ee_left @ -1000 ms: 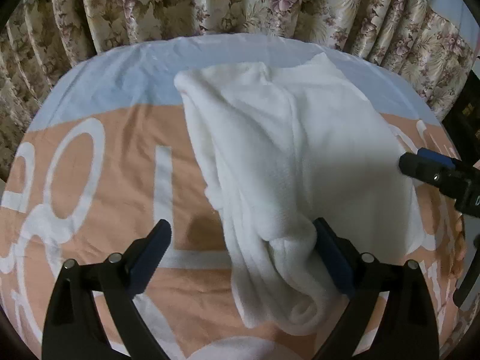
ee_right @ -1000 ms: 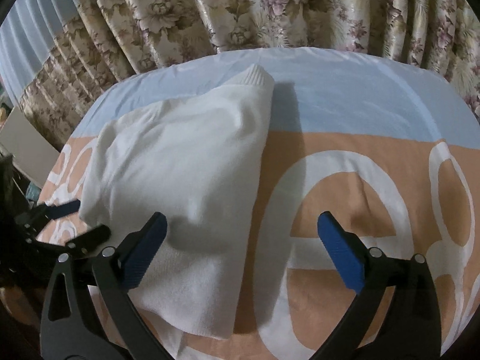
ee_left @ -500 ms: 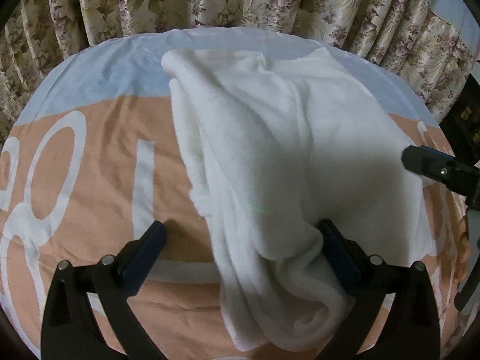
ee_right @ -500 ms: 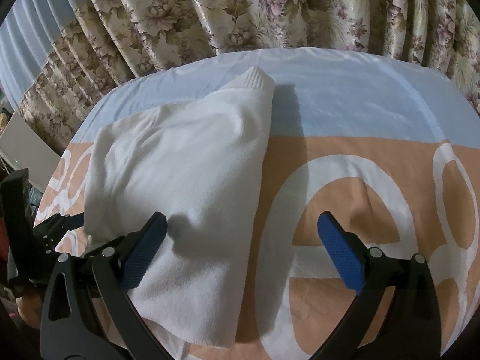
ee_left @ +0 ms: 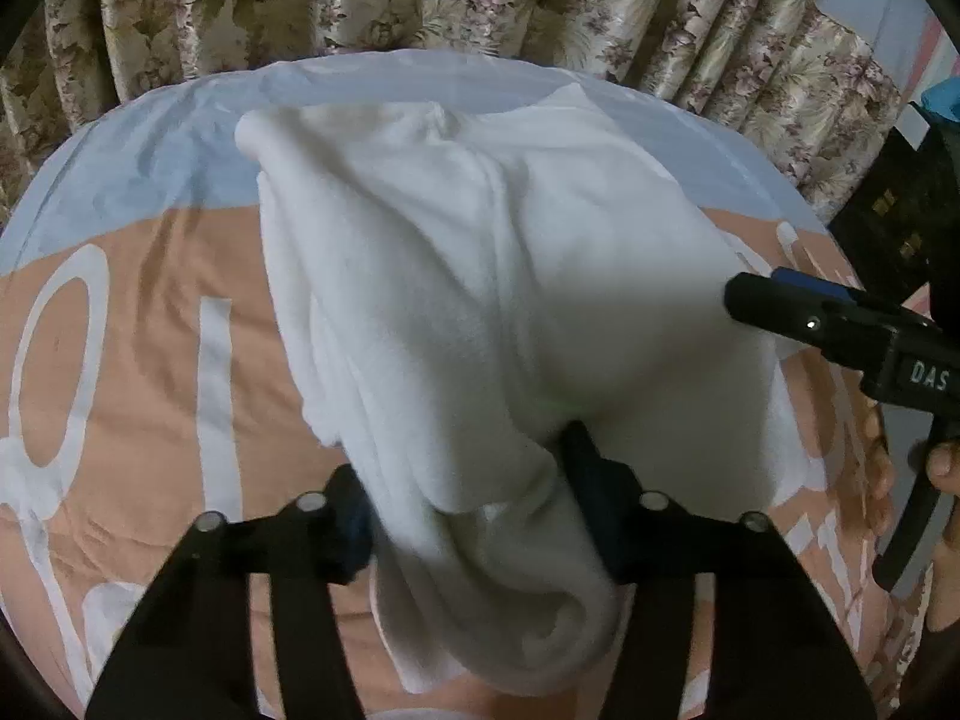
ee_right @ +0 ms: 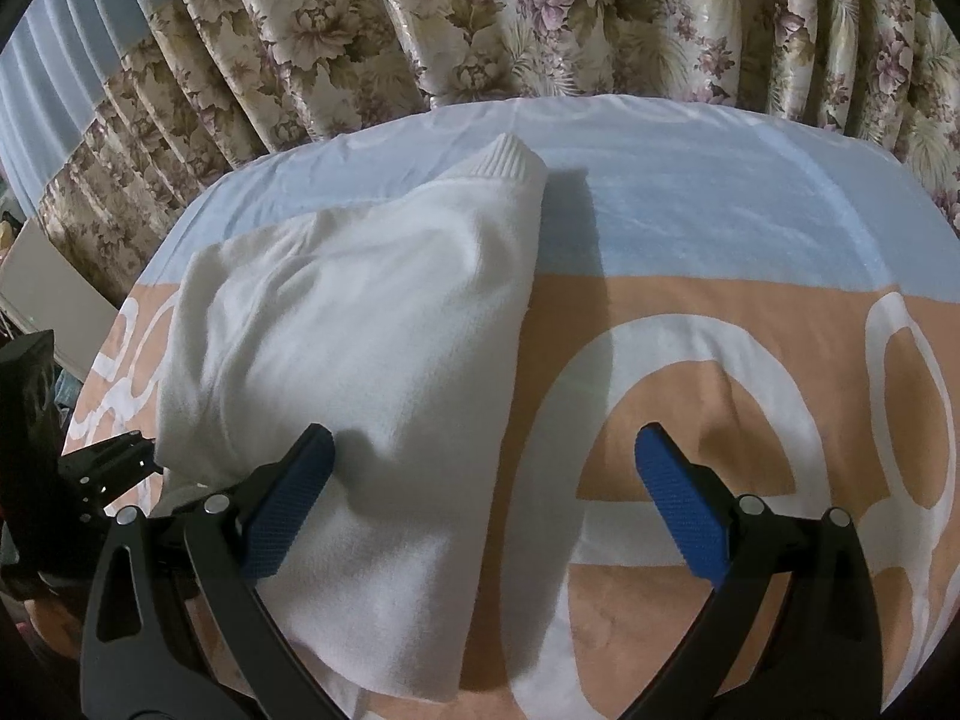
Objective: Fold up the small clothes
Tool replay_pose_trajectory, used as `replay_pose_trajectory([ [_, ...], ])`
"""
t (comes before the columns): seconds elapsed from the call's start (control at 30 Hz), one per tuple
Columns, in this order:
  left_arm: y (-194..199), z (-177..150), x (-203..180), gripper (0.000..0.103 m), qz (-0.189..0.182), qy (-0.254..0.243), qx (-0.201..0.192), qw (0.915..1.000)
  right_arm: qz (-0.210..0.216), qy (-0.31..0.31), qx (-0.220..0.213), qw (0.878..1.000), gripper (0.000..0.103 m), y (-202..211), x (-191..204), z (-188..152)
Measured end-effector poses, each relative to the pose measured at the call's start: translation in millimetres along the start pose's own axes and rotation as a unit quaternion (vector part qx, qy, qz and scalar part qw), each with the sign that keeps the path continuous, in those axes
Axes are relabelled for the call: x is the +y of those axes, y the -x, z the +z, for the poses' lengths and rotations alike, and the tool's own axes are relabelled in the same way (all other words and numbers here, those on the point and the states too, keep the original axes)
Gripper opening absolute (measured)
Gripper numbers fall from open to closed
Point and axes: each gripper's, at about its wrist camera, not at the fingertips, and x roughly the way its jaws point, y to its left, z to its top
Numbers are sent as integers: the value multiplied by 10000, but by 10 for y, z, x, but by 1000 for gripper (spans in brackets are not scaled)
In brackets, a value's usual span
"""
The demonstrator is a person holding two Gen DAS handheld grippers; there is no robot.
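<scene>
A white fleecy knit garment [ee_left: 480,300] lies on a bed spread with an orange and pale-blue sheet printed with large white letters [ee_left: 150,312]. No container shows in either view. The garment is roughly folded into a long bundle whose long axis runs straight away from the left gripper [ee_left: 468,498] toward the flowered beige curtain [ee_left: 420,0] behind the bed. Its ribbed cuff end [ee_right: 504,159] points at the curtain, and its thick rolled end sits nearest the left gripper.

The left gripper's jaws are closing with that rolled near end between them, the cloth bunched against both pads. The right gripper [ee_right: 480,498] stands wide apart over the bed. Its left finger [ee_right: 288,498] rests against the garment's near right flank, while its other finger hovers over bare sheet beside the garment.
</scene>
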Motion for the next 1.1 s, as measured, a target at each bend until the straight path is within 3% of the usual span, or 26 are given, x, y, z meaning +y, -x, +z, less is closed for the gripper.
replay_pose_trajectory([
  [0.1,13,-5,27,44,-104,37,29,9999,27,58,31,10000,100,-33,22,1],
  [0.47,15,-4,12,44,-19,-68,36,10000,457,152,373,9981,97,-288,112,105],
  [0.53,11,-3,5,44,7,-99,45,9999,656,184,471,9966,84,-354,142,103],
  [0.6,4,0,5,44,14,-110,56,9999,718,254,477,9960,81,-396,189,103],
  [0.83,-2,-14,-33,43,80,-156,32,9998,530,940,441,9932,53,-337,368,119],
  [1.1,0,4,-35,42,102,-216,110,9997,328,1336,386,9897,45,-311,467,73],
])
